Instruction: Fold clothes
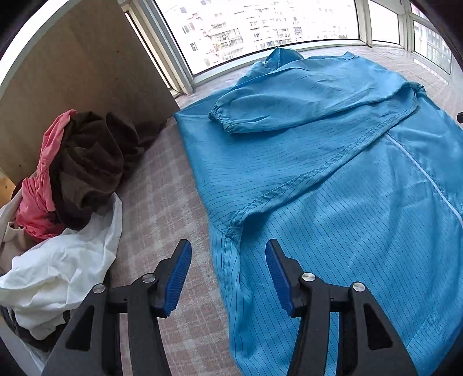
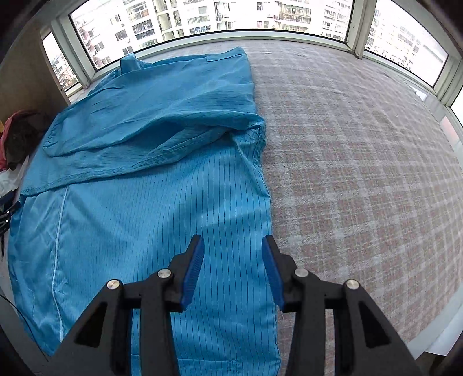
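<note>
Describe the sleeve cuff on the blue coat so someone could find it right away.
Start at the big blue coat spread on the checked cloth below the windows. One sleeve lies folded across it; the cuff is its gathered, puckered end, nearest the clothes pile.

A home, high in an apartment block: a bay window (image 2: 208,17) looks onto neighbouring flats, plaid carpet (image 2: 361,162) runs below it, and a laundry pile (image 1: 66,188) sits left of the window.
</note>
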### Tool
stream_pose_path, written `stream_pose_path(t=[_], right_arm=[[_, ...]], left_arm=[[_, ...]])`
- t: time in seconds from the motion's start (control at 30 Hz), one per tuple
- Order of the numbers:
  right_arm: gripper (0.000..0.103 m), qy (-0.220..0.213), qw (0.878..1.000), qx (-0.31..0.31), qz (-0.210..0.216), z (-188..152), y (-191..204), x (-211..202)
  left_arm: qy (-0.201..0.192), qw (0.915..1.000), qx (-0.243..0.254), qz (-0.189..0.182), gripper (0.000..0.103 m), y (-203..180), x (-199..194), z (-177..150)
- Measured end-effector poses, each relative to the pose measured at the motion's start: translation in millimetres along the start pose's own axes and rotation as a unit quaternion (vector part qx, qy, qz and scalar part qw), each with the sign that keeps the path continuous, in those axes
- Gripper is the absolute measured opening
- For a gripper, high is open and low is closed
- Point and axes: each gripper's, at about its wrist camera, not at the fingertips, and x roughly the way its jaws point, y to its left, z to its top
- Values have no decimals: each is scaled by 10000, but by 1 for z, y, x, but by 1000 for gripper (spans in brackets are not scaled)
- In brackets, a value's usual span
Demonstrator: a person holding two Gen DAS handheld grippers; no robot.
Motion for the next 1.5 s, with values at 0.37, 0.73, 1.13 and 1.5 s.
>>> stream_pose_path(t=[0.37, 0.73, 1.13, 1.5], right_arm=[[41, -200, 9989, 325, 288, 11, -16, 28], [39, -327, 9992, 209, -52, 29, -17, 20], [40, -480, 9985, 91, -249, 65, -33, 29], [39, -230, 9985, 418, -255, 89, -48, 54]], left_arm=[[77, 9921, -1251, 71, 27, 22, 46, 19], [360, 9627, -2678, -139, 38, 62, 49, -10], [365, 9795, -1913, -512, 47, 73, 0, -18], [378, 9899, -1351, 191, 48, 77, 89, 64]])
